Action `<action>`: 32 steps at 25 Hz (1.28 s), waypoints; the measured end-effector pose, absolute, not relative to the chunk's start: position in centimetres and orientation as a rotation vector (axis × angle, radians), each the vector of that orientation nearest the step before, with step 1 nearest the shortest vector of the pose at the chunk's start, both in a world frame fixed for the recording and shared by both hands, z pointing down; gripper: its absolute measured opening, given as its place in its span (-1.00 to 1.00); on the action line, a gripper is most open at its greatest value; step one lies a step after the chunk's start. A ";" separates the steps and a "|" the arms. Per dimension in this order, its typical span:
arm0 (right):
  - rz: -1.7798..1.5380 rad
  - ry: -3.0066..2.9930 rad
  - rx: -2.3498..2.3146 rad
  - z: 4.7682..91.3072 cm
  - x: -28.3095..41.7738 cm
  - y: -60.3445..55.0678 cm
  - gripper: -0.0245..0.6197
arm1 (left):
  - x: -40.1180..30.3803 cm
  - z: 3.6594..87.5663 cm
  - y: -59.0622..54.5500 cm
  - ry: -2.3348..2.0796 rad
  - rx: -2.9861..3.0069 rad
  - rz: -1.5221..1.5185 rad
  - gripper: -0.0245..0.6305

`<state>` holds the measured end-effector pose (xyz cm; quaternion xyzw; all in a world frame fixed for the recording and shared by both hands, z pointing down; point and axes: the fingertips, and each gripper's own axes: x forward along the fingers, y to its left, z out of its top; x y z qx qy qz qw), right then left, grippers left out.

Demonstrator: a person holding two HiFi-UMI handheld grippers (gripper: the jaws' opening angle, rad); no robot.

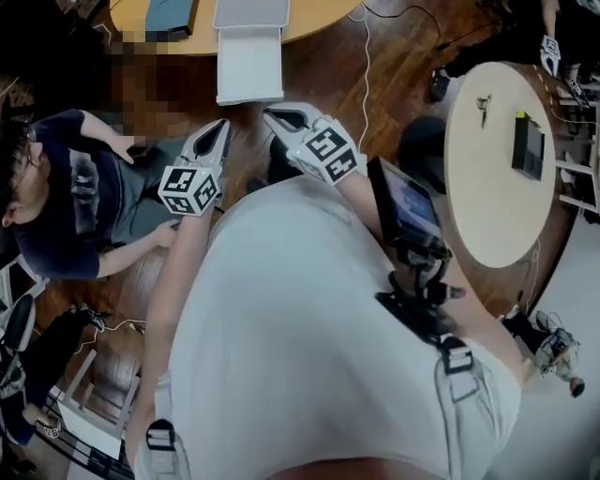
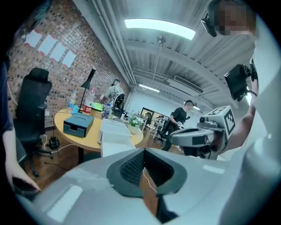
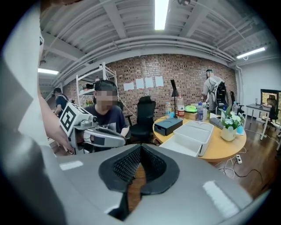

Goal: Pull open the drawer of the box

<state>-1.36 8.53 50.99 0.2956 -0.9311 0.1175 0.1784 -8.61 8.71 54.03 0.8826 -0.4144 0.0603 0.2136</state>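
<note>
On the round wooden table (image 1: pixel 314 21) at the top of the head view stands a white box (image 1: pixel 251 11), its drawer (image 1: pixel 248 66) sticking out toward me. The box also shows in the left gripper view (image 2: pixel 115 131) and the right gripper view (image 3: pixel 203 130). Beside it lies a dark teal box (image 1: pixel 169 17). Both grippers are held up in front of my chest, far from the table. My left gripper (image 1: pixel 222 126) (image 2: pixel 144 152) is shut, with nothing between its pads. My right gripper (image 1: pixel 273 114) (image 3: pixel 140 149) is likewise shut and empty.
A seated person (image 1: pixel 66 202) in a dark shirt is close on the left. A round white table (image 1: pixel 497 159) with a dark object stands at the right. A screen (image 1: pixel 408 202) is mounted on my chest. A black office chair (image 3: pixel 145 114) sits by the wooden table.
</note>
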 end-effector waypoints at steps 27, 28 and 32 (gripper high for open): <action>0.330 -2.716 0.784 49.8 -2.2 13.0 -0.90 | -9.0 53.5 14.1 -1.205 2.500 0.213 -0.91; 0.329 -2.713 0.787 49.9 -1.9 13.2 -0.90 | -8.7 53.6 14.3 -1.202 2.501 0.210 -0.91; 0.324 -2.704 0.800 50.1 -1.6 13.8 -0.90 | -8.5 53.7 14.4 -1.194 2.506 0.204 -0.91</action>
